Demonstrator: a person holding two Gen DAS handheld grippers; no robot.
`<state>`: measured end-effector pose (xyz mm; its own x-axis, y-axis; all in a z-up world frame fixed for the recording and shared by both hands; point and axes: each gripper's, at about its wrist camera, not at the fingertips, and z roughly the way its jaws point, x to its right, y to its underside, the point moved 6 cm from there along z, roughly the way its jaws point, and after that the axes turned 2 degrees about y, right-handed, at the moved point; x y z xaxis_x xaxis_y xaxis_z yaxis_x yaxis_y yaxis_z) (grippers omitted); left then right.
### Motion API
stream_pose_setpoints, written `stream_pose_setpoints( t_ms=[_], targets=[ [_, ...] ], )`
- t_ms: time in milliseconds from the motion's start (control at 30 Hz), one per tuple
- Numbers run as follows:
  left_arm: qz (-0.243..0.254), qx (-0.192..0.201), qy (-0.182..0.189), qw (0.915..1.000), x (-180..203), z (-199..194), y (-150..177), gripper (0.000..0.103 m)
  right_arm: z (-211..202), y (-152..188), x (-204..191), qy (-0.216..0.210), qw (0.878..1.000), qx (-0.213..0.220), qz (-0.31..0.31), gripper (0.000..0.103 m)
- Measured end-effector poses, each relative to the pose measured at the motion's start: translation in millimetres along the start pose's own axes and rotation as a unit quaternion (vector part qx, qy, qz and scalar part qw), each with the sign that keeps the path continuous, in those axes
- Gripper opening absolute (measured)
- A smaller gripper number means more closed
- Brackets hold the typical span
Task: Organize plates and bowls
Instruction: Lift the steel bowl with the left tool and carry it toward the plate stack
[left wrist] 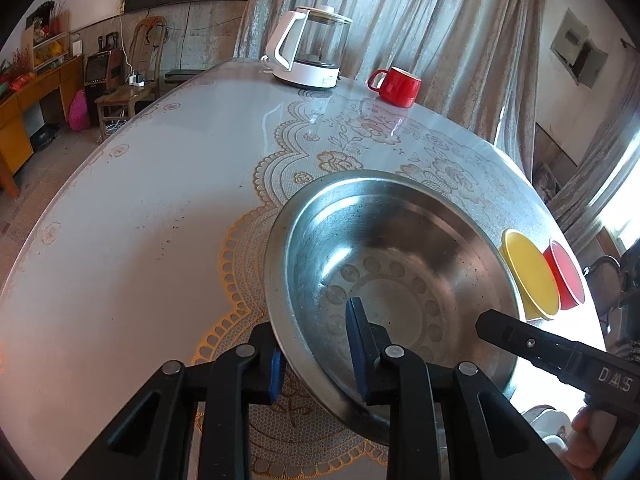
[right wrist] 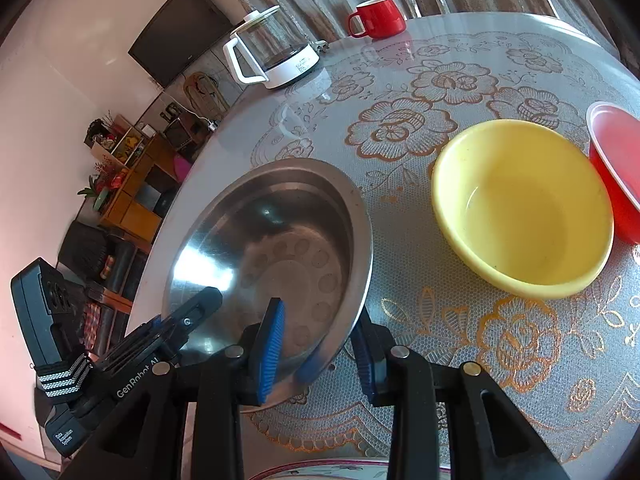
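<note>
Two black handheld grippers with blue rubber pads are reaching down over a round table (left wrist: 140, 208) covered by a lace-patterned cloth under clear plastic.

The left gripper (left wrist: 318, 356) is straddling the near rim of a wide steel bowl (left wrist: 400, 248), one pad outside the rim and the other inside the bowl. Its jaws are standing narrowly apart; the outer pad seems to be touching the rim, but the inner pad looks clear of the metal, so a firm grip cannot be confirmed.

The right gripper (right wrist: 320, 354) is straddling the same steel bowl (right wrist: 276, 240) at another part of its near rim, one pad inside and one outside. Its jaws are also narrowly apart, with the rim between them, and both pads appear to be standing a little off the metal. The left gripper's body is showing at this view's lower left, close beside it.

Beyond the right gripper and to its right, a yellow bowl (right wrist: 520, 208) is sitting upright on the cloth, with a red bowl (right wrist: 618, 168) just beside it, farther right.

At the table's far edge, a red mug (right wrist: 380, 18) and a white kettle with a glass body (right wrist: 272, 52) are standing near each other, in front of a grey curtain (left wrist: 420, 20).
</note>
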<state>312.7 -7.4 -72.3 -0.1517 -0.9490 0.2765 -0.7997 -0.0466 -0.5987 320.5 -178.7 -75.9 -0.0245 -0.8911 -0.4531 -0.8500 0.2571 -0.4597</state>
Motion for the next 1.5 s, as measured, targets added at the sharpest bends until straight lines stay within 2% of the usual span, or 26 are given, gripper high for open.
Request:
stream_pose_setpoints(
  t_ms=[133, 200, 300, 367, 633, 733, 767, 867, 967, 1067, 1500],
  targets=[
    [-0.018, 0.000, 0.020, 0.9996, -4, -1, -2, 0.028, 0, 0, 2, -0.011, 1.000, -0.003, 0.008, 0.034],
    [-0.012, 0.003, 0.007, 0.9999, -6, -4, -3, 0.041, -2, 0, 4, -0.020, 1.000, -0.003, 0.017, 0.035],
    [-0.012, 0.011, 0.007, 0.9999, -9, -10, -3, 0.042, -8, -2, 7, -0.030, 0.999, 0.000, 0.025, 0.039],
    [-0.017, 0.007, 0.024, 0.9995, -12, -12, -3, 0.042, -11, -2, 10, -0.034, 0.999, -0.001, 0.028, 0.039],
    [-0.031, 0.007, 0.032, 0.9990, -18, -15, -4, 0.039, -22, -6, 16, -0.030, 0.998, 0.016, 0.045, 0.039],
    [-0.040, 0.008, 0.044, 0.9982, -17, -11, -7, 0.032, -20, -8, 15, -0.019, 0.999, 0.018, 0.041, 0.035],
    [-0.038, 0.010, 0.046, 0.9982, -15, -10, -9, 0.026, -19, -8, 14, -0.015, 0.999, 0.017, 0.040, 0.031],
    [-0.035, 0.013, 0.035, 0.9987, -14, -7, -10, 0.017, -16, -9, 13, -0.003, 0.999, 0.024, 0.033, 0.022],
    [-0.050, 0.015, 0.050, 0.9974, -17, -10, -7, 0.016, -15, -9, 14, 0.019, 0.999, 0.030, 0.025, 0.013],
    [-0.041, 0.020, 0.044, 0.9980, -15, -15, -1, 0.017, -14, -7, 14, 0.017, 0.999, 0.029, 0.025, 0.013],
    [-0.058, 0.030, 0.038, 0.9971, -22, -47, 29, 0.018, -6, 3, 2, 0.011, 1.000, 0.009, 0.017, 0.014]
  ],
)
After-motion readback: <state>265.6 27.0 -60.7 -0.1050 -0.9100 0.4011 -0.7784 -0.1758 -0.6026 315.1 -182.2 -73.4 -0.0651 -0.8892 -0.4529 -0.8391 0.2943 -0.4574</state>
